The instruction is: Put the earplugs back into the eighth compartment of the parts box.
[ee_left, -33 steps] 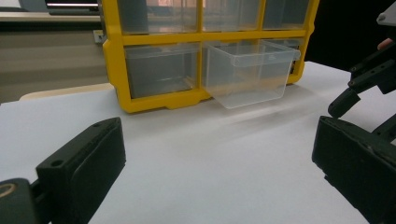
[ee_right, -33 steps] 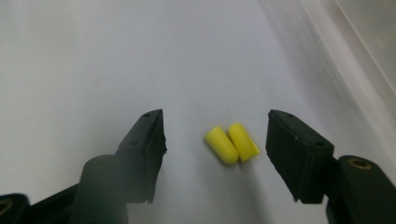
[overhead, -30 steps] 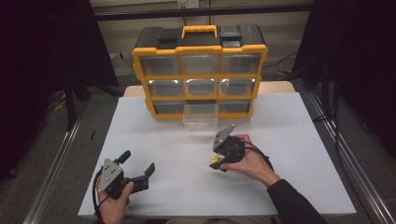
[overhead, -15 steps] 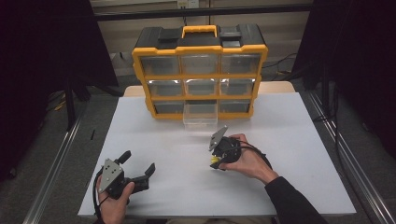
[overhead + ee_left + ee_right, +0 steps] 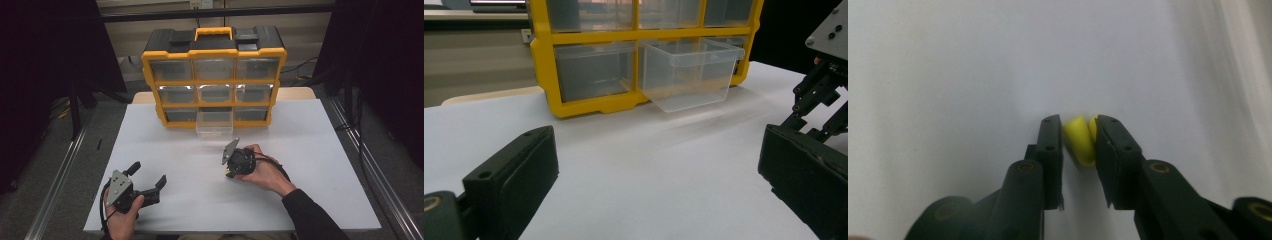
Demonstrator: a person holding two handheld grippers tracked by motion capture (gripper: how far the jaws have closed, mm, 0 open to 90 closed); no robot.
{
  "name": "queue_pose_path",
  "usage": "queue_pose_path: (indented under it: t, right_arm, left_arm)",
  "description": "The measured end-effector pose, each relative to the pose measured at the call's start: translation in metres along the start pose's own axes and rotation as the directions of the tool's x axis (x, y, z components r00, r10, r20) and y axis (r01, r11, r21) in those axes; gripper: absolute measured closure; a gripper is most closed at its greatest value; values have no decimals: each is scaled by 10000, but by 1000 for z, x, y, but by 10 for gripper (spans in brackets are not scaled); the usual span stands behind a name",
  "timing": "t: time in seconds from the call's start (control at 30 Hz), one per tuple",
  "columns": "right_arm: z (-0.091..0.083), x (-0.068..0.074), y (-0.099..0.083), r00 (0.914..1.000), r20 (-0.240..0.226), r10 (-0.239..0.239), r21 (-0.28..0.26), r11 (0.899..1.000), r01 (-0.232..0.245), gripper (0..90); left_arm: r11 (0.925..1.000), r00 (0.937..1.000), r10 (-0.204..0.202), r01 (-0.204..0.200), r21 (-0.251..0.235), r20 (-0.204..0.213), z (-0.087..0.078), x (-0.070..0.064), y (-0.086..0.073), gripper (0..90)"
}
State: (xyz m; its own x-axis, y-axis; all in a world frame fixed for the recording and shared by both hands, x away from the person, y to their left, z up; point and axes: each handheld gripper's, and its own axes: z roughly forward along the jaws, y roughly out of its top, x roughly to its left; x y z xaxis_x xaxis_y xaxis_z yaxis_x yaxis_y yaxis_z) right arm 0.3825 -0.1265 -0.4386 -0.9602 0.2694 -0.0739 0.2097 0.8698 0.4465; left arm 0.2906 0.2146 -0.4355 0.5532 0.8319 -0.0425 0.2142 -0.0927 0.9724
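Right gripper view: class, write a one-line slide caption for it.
Right claw shut on a small yellow piece, just above the white table.

Black grippers [image 5: 150, 182], grey three-cornered plates, brass-ringed screws, black cables; dark sleeve [image 5: 312, 217].

There are two tongs, a left one [image 5: 150, 176] and a right one [image 5: 1079, 142], one yellow box [image 5: 214, 75] with nine drawers, and one small yellow thing [image 5: 1079, 141].

Overhead forward-down view; two low tool-mounted closeups over shared table [image 5: 310, 150].
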Motion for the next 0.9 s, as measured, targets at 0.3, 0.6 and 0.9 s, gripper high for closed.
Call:
queue_pose_path:
  t: [0.3,0.6,0.9]
  right_arm:
    - [-2,-1,-2,9999,0,138,-106,9998,-138,786]
    - [-7,-3,-3,9996,-163,212,-446,9988,-219,799]
    - [-13,-7,-7,9982,-317,503,-905,9945,-530,802]
  left_arm:
    - [10000,10000,37,-37,21,7,0,1,0,29]
    - [10000,10000,35,-36,-25,-33,0,1,0,29]
    - [10000,10000,-13,13,-50,-11,0,1,0,29]
